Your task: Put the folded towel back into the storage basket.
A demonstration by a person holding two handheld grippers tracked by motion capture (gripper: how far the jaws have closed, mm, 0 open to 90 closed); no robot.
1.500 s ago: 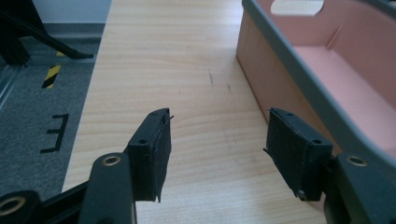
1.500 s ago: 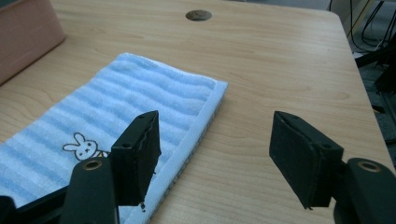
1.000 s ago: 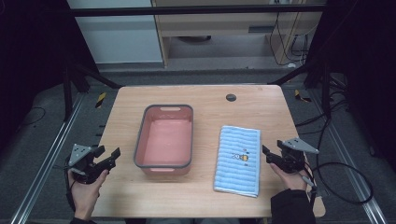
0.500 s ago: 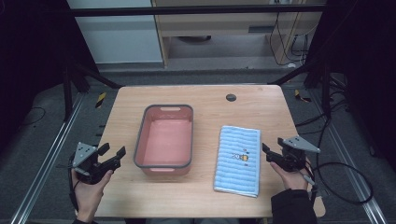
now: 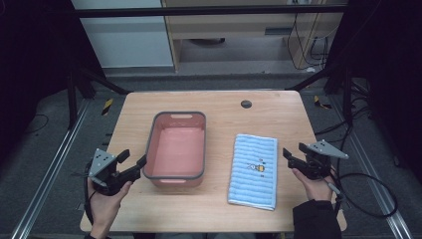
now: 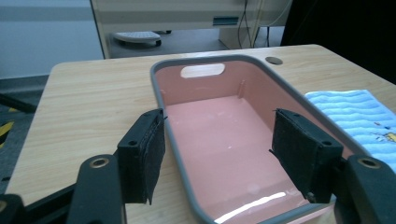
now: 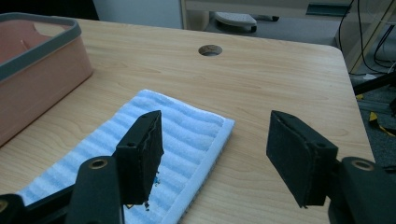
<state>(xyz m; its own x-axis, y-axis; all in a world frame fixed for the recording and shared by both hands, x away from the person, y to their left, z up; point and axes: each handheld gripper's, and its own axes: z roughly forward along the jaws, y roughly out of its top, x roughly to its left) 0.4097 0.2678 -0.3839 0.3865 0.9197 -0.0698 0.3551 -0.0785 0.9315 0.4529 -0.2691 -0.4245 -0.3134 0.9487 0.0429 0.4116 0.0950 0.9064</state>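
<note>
A pink tub with a grey rim (image 5: pixel 177 147) stands empty in the middle of the wooden table (image 5: pixel 224 109). A folded blue striped towel (image 5: pixel 255 170) with a small printed figure lies flat to its right. My left gripper (image 5: pixel 133 159) is open at the tub's near left corner; in the left gripper view its jaws straddle the tub's left rim (image 6: pixel 180 154). My right gripper (image 5: pixel 288 155) is open just right of the towel, and in the right gripper view the towel's far right corner (image 7: pixel 205 126) lies between its jaws.
A round cable hole (image 5: pixel 246 104) sits near the table's far edge. Black frame struts (image 5: pixel 94 79) slope down at both back corners. A cabinet (image 5: pixel 234 30) and loose cables (image 5: pixel 308 45) stand on the floor beyond the table. A cable (image 5: pixel 368 199) trails from the right gripper.
My left gripper has moved right and a little forward, up to the tub's near left corner. The right gripper has hardly moved.
</note>
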